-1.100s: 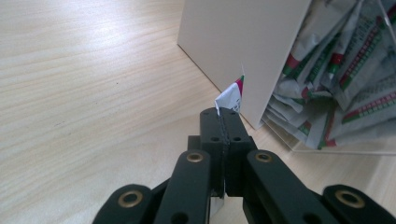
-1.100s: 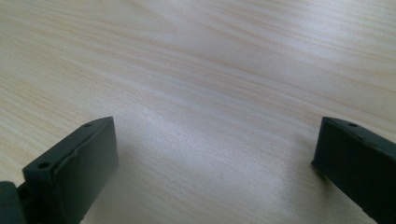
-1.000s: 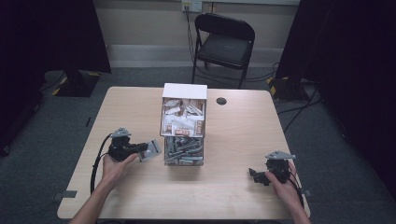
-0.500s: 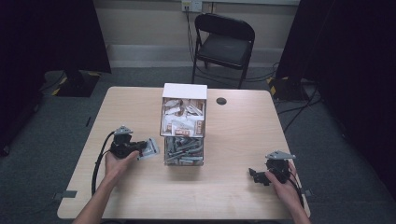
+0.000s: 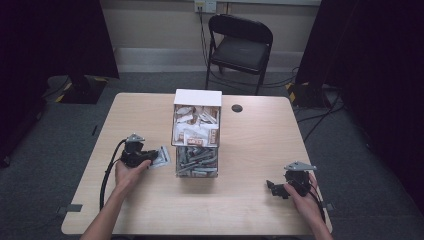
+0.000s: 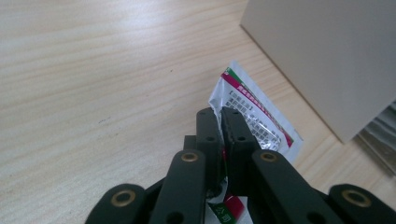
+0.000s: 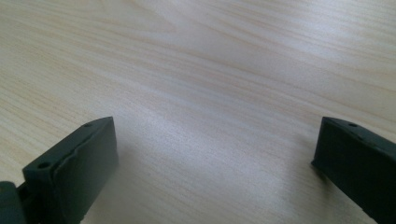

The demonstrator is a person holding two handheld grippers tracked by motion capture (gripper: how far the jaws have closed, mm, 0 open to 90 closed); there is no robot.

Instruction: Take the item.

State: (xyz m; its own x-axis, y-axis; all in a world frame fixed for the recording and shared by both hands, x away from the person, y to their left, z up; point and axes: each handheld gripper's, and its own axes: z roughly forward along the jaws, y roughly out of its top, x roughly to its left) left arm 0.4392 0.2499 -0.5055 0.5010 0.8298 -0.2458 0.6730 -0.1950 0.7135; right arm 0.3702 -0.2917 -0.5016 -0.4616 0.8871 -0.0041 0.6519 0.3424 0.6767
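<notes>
High view: left hand-held gripper [image 5: 152, 157] pinches sachet [image 5: 161, 156] beside box [image 5: 196, 132].

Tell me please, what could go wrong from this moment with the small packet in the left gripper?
1. The left gripper pinches the packet only near one edge, so the thin foil might slip out or tear if pulled.
2. The packet lies close beside the box, so it could catch on the wall when moved.
3. The right gripper rests open over the bare table, unable to steady the box.
</notes>
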